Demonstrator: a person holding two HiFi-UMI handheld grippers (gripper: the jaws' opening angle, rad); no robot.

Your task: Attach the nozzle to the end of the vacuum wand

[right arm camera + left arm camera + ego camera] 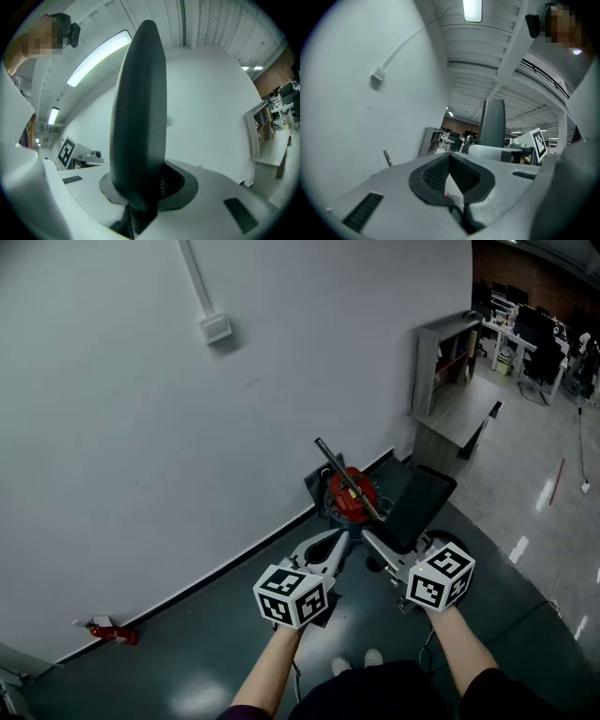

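Note:
A red vacuum canister stands on the dark floor by the white wall. Its metal wand rises slanting up to the left, and its tip shows in the left gripper view too. The black flat nozzle is gripped at its lower end by my right gripper, just right of the canister. The nozzle fills the right gripper view, upright between the jaws of the right gripper. My left gripper is shut just in front of the canister, and I see nothing between its pads.
A small red fire extinguisher lies at the wall's foot on the left. A grey shelf unit stands at the wall's far end, with desks beyond it. A wall box hangs on a conduit. The person's shoes are below the grippers.

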